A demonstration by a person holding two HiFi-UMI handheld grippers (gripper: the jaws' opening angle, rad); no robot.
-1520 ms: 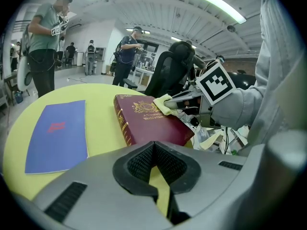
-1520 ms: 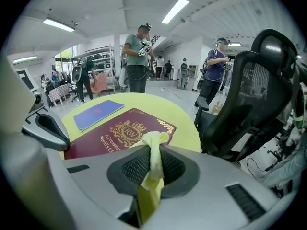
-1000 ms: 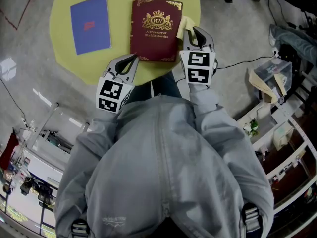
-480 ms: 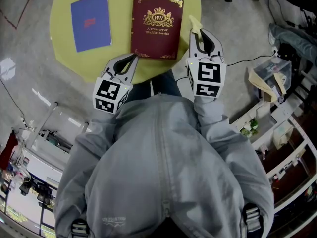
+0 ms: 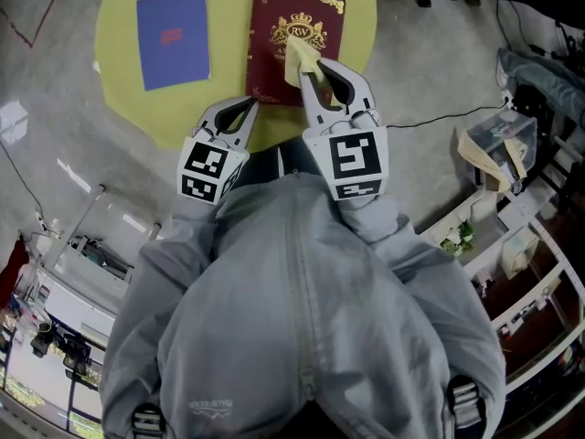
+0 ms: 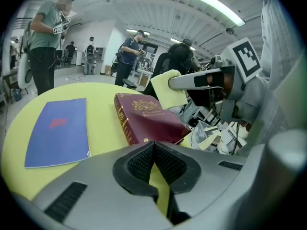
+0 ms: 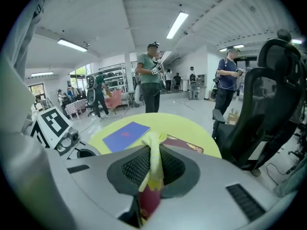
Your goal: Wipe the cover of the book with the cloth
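The right tongs (image 5: 318, 68) pinch a pale yellow cloth (image 5: 300, 58) over the gold-crested cover of a maroon hardback book (image 5: 270, 53) on a round yellow desk (image 5: 224, 62). The left tongs (image 5: 245, 108), pressed together and empty, sit at the book's near-left corner. A thin blue booklet (image 5: 172, 35) lies alongside.

On the round table (image 5: 119, 90), a bare strip is left at the book's (image 5: 270, 53) 9 o'clock, between it and the blue booklet (image 5: 172, 35). The book's 6 o'clock half is covered from above by the right gripper (image 5: 309, 67) and the cloth (image 5: 300, 58) pinched in it. Its 7 o'clock corner is crowded by the left gripper (image 5: 249, 105). Bare table is seen at its 3 o'clock, up to the rim.
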